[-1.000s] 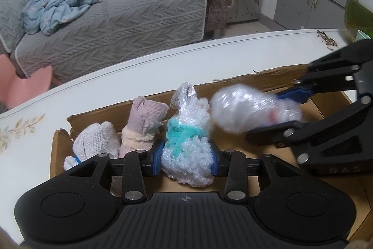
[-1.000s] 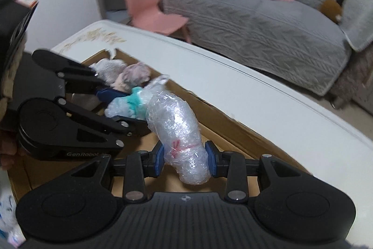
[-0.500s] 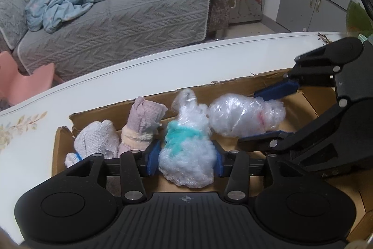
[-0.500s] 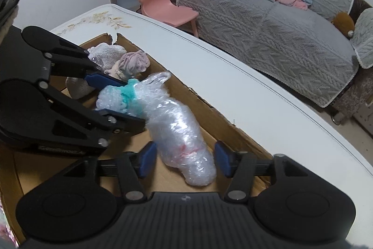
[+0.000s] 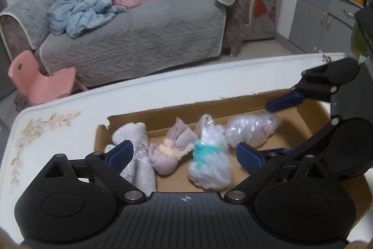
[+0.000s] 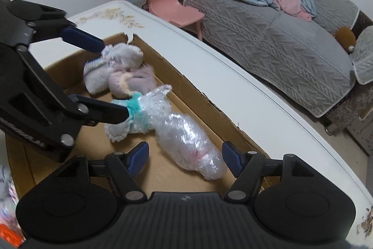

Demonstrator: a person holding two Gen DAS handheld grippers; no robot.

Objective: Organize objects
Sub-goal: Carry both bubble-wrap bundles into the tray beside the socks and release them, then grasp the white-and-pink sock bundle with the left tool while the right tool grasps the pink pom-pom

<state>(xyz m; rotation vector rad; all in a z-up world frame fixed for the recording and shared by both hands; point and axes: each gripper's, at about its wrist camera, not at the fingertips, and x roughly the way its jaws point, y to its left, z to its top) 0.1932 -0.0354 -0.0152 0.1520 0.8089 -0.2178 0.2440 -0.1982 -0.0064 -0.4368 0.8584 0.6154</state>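
A shallow brown cardboard tray (image 5: pixel 167 110) lies on the white bench (image 5: pixel 70 123), and four wrapped bundles lie in a row along its far wall. At the tray's torn corner lies a white towelling bundle (image 5: pixel 137 151). Touching it is a mauve cloth bundle with a cream frilled band (image 5: pixel 172 151). Next comes a white bubble-wrap bundle with a teal band (image 5: pixel 209 165), its knotted top pointing at the tray wall. Last in the row is a clear plastic-wrapped bundle with a faint pink mark (image 5: pixel 251 132), touching the teal-banded one.

The left gripper (image 5: pixel 185 156) hangs over the tray with its jaws spread wide; they have just been opening. The teal-banded bundle and the mauve one lie between the blue pads (image 5: pixel 121 152), and neither pad presses on them. The right gripper (image 6: pixel 183 158) stands over the tray's other end, its jaws also parted and just been opening. The clear-wrapped bundle lies between them on the tray floor, with a gap to each pad.

Beyond the tray, past the bench edge, stand a grey quilted sofa (image 5: pixel 139 39) carrying a crumpled pale blue and pink blanket (image 5: pixel 93 6), and a small pink plastic chair (image 5: pixel 39 83) beside it.
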